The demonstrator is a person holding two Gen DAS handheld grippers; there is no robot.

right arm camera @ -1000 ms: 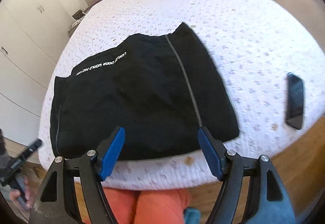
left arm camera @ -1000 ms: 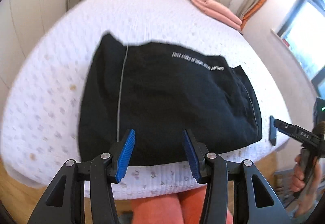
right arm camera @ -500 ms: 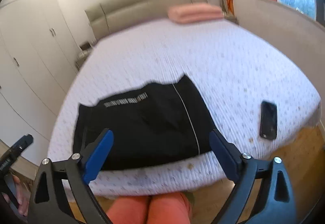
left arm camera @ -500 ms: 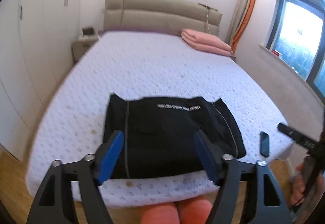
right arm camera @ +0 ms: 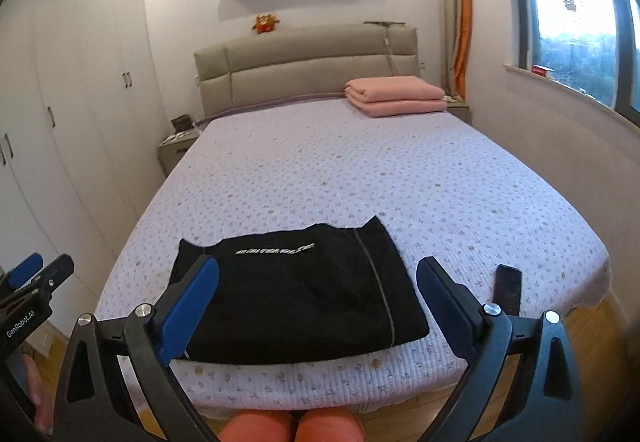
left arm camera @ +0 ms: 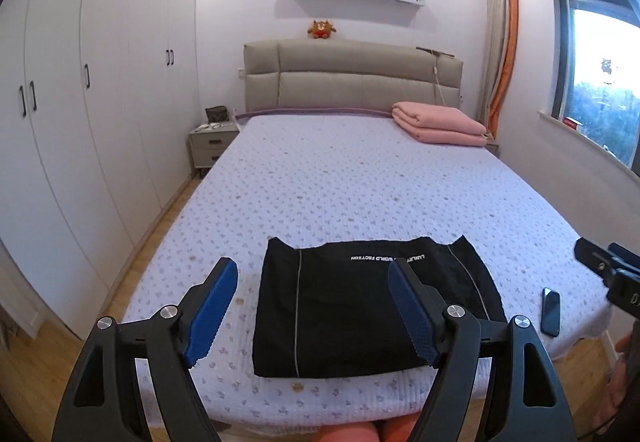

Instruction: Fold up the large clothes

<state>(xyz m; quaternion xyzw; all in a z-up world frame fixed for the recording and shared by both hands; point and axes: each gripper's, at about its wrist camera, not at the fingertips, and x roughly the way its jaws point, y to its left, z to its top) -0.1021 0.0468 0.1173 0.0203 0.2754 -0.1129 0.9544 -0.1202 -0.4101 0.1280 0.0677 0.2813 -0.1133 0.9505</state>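
From the left wrist camera: the left gripper [left arm camera: 312, 308] hangs above the foot of the bed [left arm camera: 360, 185] with its blue pads spread wide and nothing between them. A second ago the same camera looked steeply down on the black garment [left arm camera: 360, 306] from close range, the pads set narrower; now the whole bedroom is in frame, headboard [left arm camera: 352, 77] and wardrobe [left arm camera: 80, 101] included, so the gripper has lifted and tipped up away from the cloth. The garment lies folded into a compact rectangle near the bed's foot edge, white lettering along its far side, a pale stripe running down each flank. A dark phone [left arm camera: 551, 312] rests on the cover just beside it, toward the window side. A folded pink blanket [left arm camera: 440, 123] sits well apart by the headboard. The other tool's black tip pokes in at the right edge.

From the right wrist camera: the right gripper [right arm camera: 318, 312] is likewise clear of the bed, its jaws opening and empty. This view too has pulled back from a close downward look to a wide one. The garment sits flat and square, untouched by either tool, with the phone [right arm camera: 508, 292] just beside the right-hand pad in frame. The person's orange-clad knees show at the bottom edge.

Both tools released and withdrawn from a neat rectangle suggests the fold is finished, or very nearly so.
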